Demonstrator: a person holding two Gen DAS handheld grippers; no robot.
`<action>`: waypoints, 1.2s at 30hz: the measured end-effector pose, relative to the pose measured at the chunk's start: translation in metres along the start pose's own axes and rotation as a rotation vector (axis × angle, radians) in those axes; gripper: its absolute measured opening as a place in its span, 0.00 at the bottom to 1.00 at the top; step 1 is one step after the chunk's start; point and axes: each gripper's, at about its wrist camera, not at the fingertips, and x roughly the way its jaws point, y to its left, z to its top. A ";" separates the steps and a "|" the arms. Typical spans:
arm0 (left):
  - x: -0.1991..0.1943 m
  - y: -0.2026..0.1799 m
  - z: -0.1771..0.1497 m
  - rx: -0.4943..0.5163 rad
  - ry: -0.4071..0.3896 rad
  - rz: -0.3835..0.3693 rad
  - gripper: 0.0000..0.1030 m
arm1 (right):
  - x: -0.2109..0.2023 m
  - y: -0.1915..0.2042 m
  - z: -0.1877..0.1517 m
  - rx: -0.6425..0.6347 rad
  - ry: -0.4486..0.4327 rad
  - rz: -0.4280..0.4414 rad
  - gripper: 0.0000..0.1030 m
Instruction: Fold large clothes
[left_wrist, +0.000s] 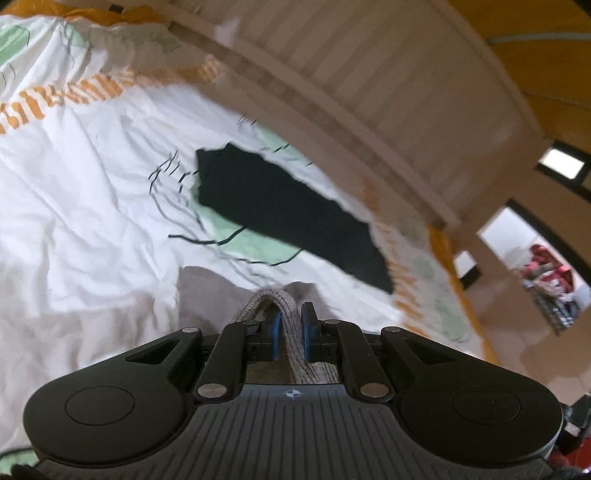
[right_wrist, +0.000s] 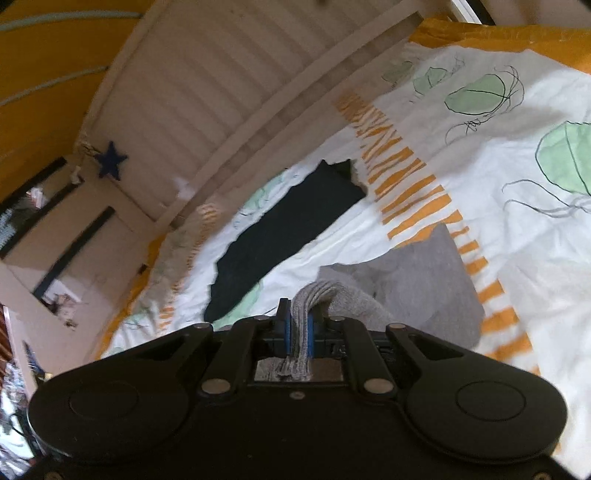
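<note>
Underneath both grippers spreads a rumpled white bedspread (left_wrist: 85, 192) printed with pale green blobs, thin black scribbles and a band of orange stripes. Nearest the left camera, the left gripper (left_wrist: 289, 323) has its blue pads pressed together on a ribbed band of a grey knit garment (left_wrist: 291, 354); the band runs straight along the gripper's line, passing back between the pads toward the camera and arching over their tips, where it drops out of sight. Nearest the right camera, the right gripper (right_wrist: 298, 325) is likewise clamped on a ribbed grey edge, which also lies lengthwise between the pads and curls over to the right beyond their tips, joining the looser grey cloth that lies on the bedspread just beyond and to the right, its far corner reaching the orange stripes. Farther off, a dark folded garment (right_wrist: 280, 229) lies flat on the bedspread, well apart from the grey one, its long axis running diagonally and parallel to the bed's far side. Beyond that stands a pale slatted bed frame (right_wrist: 207, 99) with a dark blue star (right_wrist: 110, 159) on it, and orange walls behind.
</note>
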 end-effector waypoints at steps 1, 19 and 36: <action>0.010 0.004 0.001 -0.005 0.013 0.012 0.10 | 0.008 -0.002 0.002 -0.008 0.007 -0.011 0.16; 0.028 0.009 0.013 0.085 -0.066 0.153 0.76 | 0.045 -0.021 0.004 -0.110 -0.080 -0.099 0.79; 0.099 -0.085 -0.067 0.543 0.102 0.286 0.79 | 0.095 0.072 -0.078 -0.705 0.048 -0.232 0.79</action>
